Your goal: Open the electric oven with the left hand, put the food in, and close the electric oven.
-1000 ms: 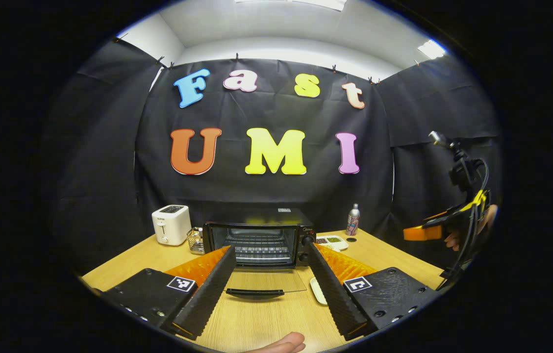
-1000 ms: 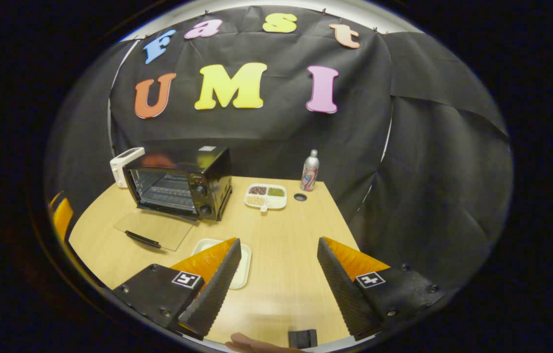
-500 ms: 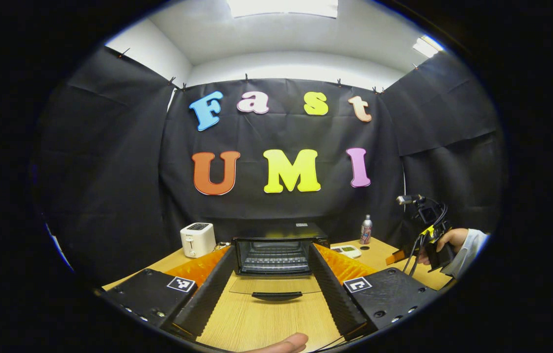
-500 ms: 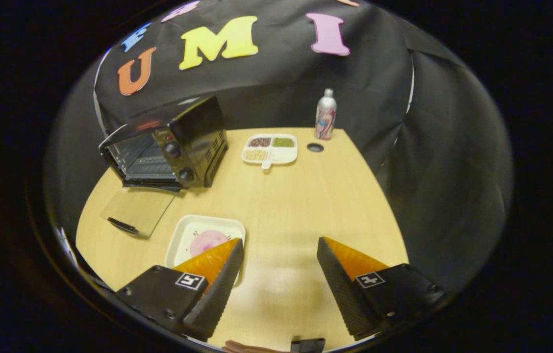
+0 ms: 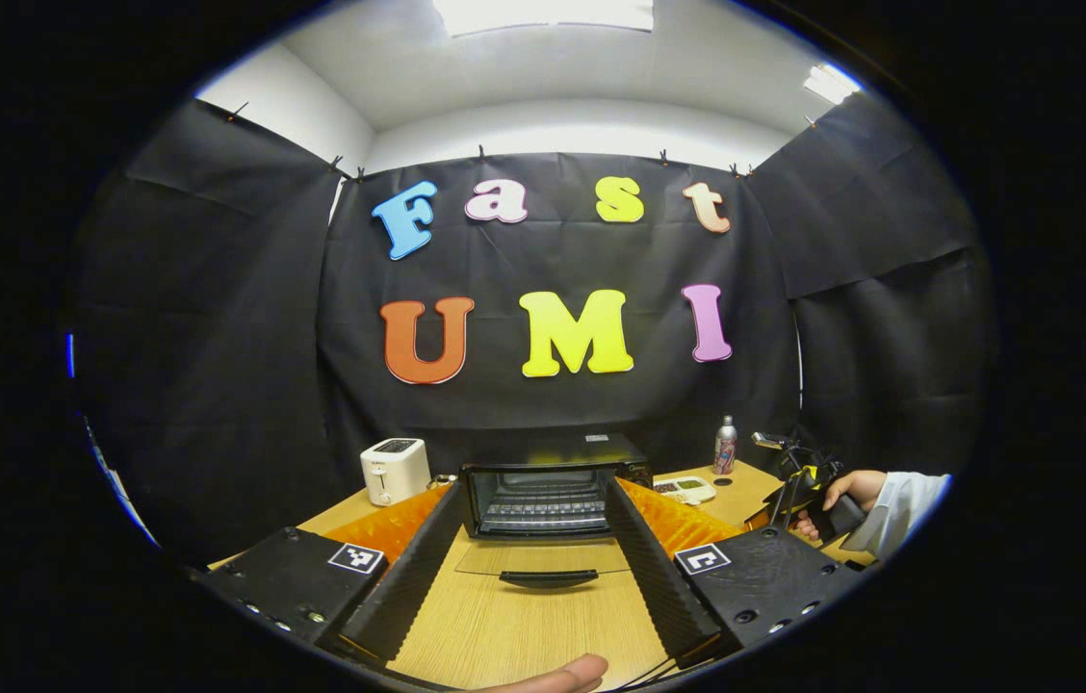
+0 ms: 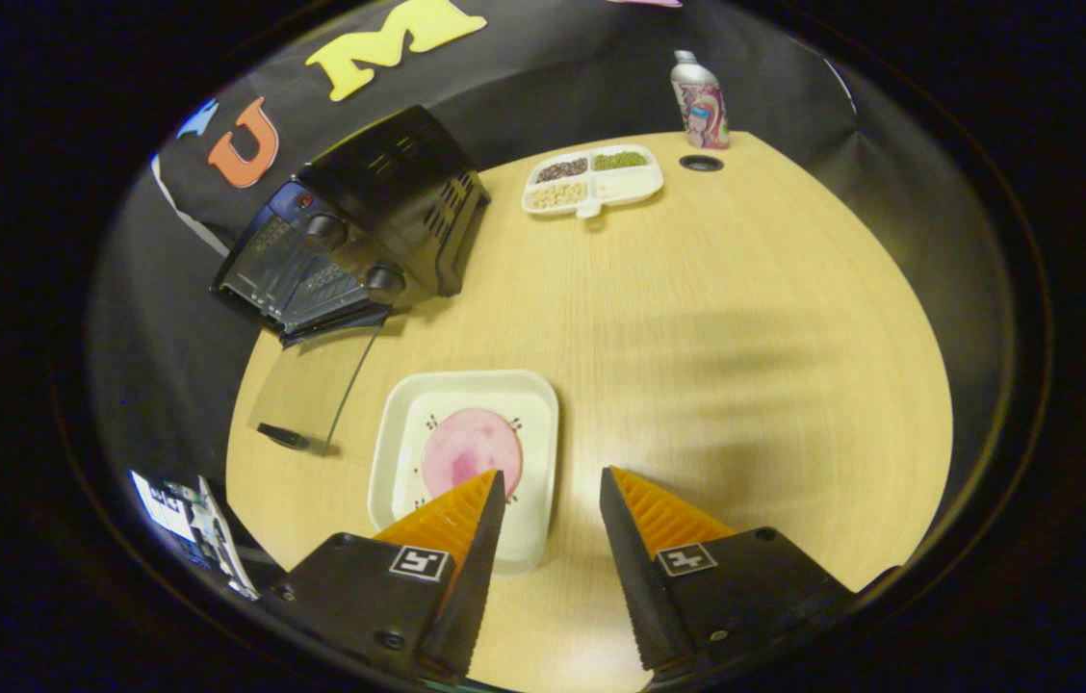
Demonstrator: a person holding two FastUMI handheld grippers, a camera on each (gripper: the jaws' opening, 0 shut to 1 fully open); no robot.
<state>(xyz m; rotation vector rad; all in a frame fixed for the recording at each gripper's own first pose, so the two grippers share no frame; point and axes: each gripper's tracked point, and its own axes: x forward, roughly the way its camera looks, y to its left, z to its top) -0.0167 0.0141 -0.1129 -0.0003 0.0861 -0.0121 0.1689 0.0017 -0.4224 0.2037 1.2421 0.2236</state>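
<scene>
Right gripper [image 6: 551,539], nearest in the right gripper view, hangs over the near right edge of the white tray [image 6: 543,423] with its jaws partly apart and nothing between them; the inner finger overlaps the tray's near rim in the picture, though whether it touches cannot be told. The tray carries the food, a flat pink round [image 6: 472,452], and lies on the wooden table [image 6: 745,337] just in front of the oven's lowered glass door [image 6: 317,385]. The step in hand is judged to be the pick-up of the tray: the fingers would best straddle the raised rim on the near or right side, one inside and one outside, gripping the wall and not the food, and the tray should be kept level when lifted. Left gripper [image 5: 529,568], in the left gripper view, is held low over the table with jaws wide and empty, the door handle [image 5: 548,578] lying between its fingers farther off; it is best kept clear of the path to the cavity. Beyond, the electric oven [image 5: 553,486] stands open with its wire rack showing. At the far side are a toaster [image 5: 395,470], a divided snack dish [image 6: 593,179] and a bottle [image 6: 700,99].
</scene>
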